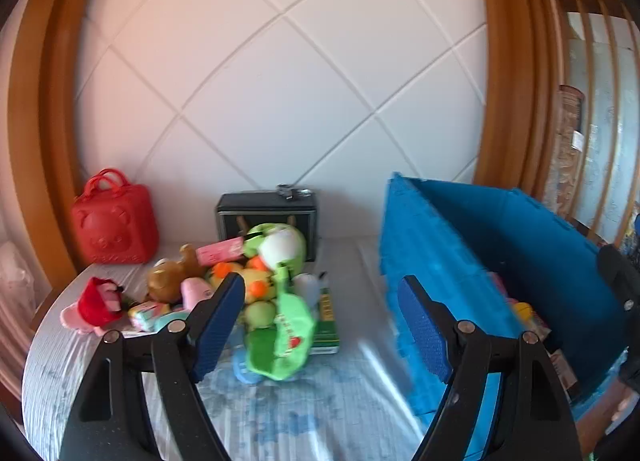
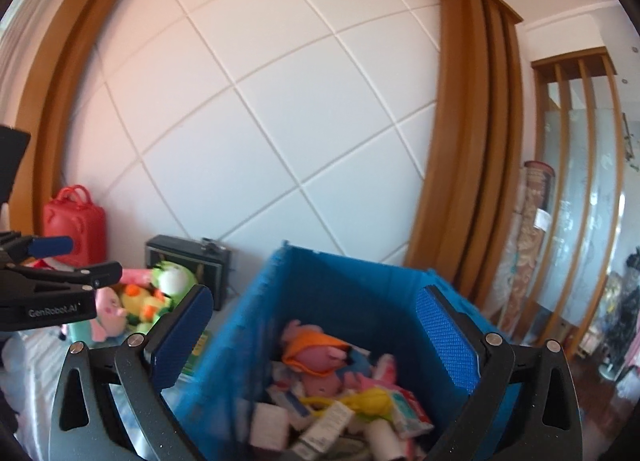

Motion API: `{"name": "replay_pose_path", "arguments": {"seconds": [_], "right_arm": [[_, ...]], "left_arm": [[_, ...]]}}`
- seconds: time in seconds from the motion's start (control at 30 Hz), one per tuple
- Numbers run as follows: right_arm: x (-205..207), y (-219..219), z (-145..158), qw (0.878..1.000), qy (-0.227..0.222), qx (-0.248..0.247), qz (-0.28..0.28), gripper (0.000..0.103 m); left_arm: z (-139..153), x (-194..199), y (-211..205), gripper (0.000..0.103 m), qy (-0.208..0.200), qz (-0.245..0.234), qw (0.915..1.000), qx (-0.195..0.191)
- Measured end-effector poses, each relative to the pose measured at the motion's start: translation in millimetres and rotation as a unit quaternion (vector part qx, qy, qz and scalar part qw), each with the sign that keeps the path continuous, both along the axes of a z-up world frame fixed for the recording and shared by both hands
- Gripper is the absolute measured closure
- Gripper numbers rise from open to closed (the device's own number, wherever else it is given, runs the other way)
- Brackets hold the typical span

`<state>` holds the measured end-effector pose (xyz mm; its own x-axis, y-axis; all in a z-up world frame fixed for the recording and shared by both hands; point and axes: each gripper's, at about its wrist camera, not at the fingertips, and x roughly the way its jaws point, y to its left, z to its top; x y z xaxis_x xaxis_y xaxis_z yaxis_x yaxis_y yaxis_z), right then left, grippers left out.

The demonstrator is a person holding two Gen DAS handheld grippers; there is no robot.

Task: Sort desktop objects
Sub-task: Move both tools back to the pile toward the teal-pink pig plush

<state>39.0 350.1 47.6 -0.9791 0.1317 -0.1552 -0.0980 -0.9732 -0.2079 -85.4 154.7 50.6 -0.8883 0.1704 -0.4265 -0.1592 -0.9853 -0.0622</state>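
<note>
1. The green plush frog point(image 1: 280, 261) lies atop the toy pile point(image 1: 208, 285) at the table's point(image 1: 300, 413) twelve o'clock; probably light and squashy, best pinched across its body.
2. Left gripper point(image 1: 320, 325) jaws gape empty.
3. Right gripper point(image 2: 316, 341) jaws hang released over the blue bin point(image 2: 360, 293).

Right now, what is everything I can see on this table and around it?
Blue bin: one, right side of the table, holding pink soft toys and small boxes.
Toy pile: many soft toys, green, yellow, brown, pink, on the table left of the bin.
Red bag: one, far left by the wall.
Black box: one, against the wall behind the pile.
Table cover: one, pale blue-white.
Left tongs: black with blue pads, open, empty.
Right tongs: same, open, empty, above the bin.
</note>
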Motion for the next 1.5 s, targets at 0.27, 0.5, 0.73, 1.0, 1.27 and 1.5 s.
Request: {"name": "replay_pose_path", "arguments": {"seconds": [0.27,0.5,0.73,1.0,1.27,1.5], "right_arm": [[-34.8,-93.2,-0.4,0.996,-0.022,-0.021,0.078,0.000],[-101.8,-162.7,-37.3,0.985,-0.106,-0.014,0.139,0.000],[-195.6,-182.8,-108.1,0.949,-0.238,-0.074,0.194,0.000],[-262.6,-201.0,-175.6,0.926,-0.317,-0.057,0.197,0.000],[-303.5,-203.1,-223.3,0.921,-0.348,-0.053,0.168,0.000],[-316.4,-221.6,-263.1,0.899,-0.394,-0.078,0.174,0.000]], "left_arm": [[-36.9,-28.8,-109.7,0.024,-0.048,0.067,0.9966,-0.003],[-90.8,-65.1,-187.0,0.024,-0.127,0.131,0.9832,0.007],[-155.4,-100.1,-229.1,0.024,-0.198,0.176,0.9639,0.022],[-233.6,-159.1,-210.5,0.024,-0.257,0.154,0.9538,0.015],[-298.1,-217.3,-199.2,0.028,-0.298,0.149,0.9427,-0.022],[-298.9,-207.7,-251.9,0.026,-0.296,0.153,0.9415,-0.055]]}}
